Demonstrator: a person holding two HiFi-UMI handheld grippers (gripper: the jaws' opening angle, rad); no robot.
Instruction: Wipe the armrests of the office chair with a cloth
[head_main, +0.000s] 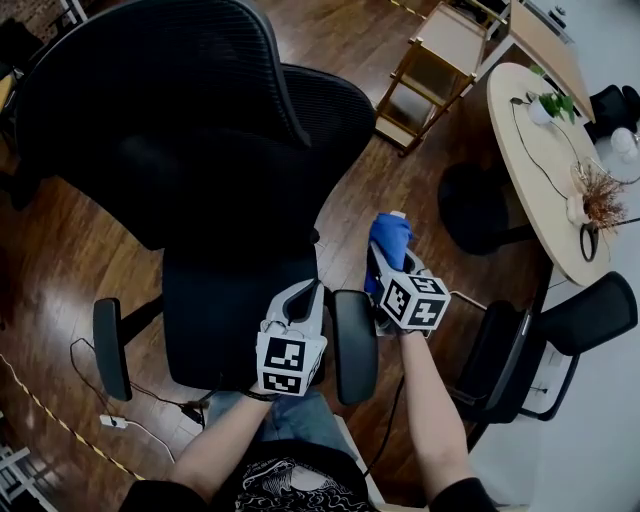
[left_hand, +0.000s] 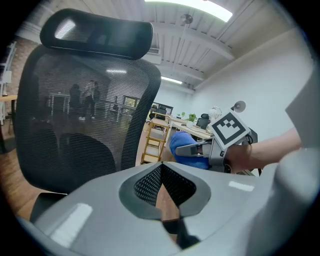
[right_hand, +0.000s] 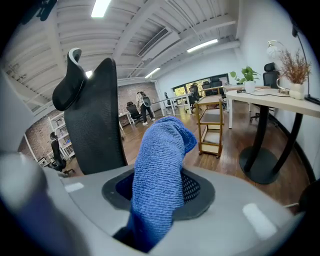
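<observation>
Office chair (head_main: 190, 130), black with a mesh back, is standing on a wood floor, seen from above by a person facing its seat.

The right gripper (head_main: 386, 258) is clamping a blue cloth (head_main: 390, 235), which is sticking out beyond the jaws in one bunched roll. The cloth is hanging in the air just off the chair's side, near the back end of the armrest on the person's right (head_main: 355, 345), and does not appear to be touching it. The left gripper (head_main: 306, 292) is holding its jaws together on nothing, over the seat's edge just inside that same armrest. The other armrest (head_main: 112, 348) is sitting well away, across the seat.

Likely risks: the cloth, being rolled up, may be meeting the pad with only a narrow strip and missing patches. Rubbing could drag it out of the jaws. Pressing sideways could swivel or roll the chair, since nothing is steadying it.

Counted: one office chair with two armrests, one cloth, two grippers. Beyond the chair, one round table (head_main: 535, 150), one wooden cart (head_main: 440, 60) and one second black chair (head_main: 560, 330) are also showing.
</observation>
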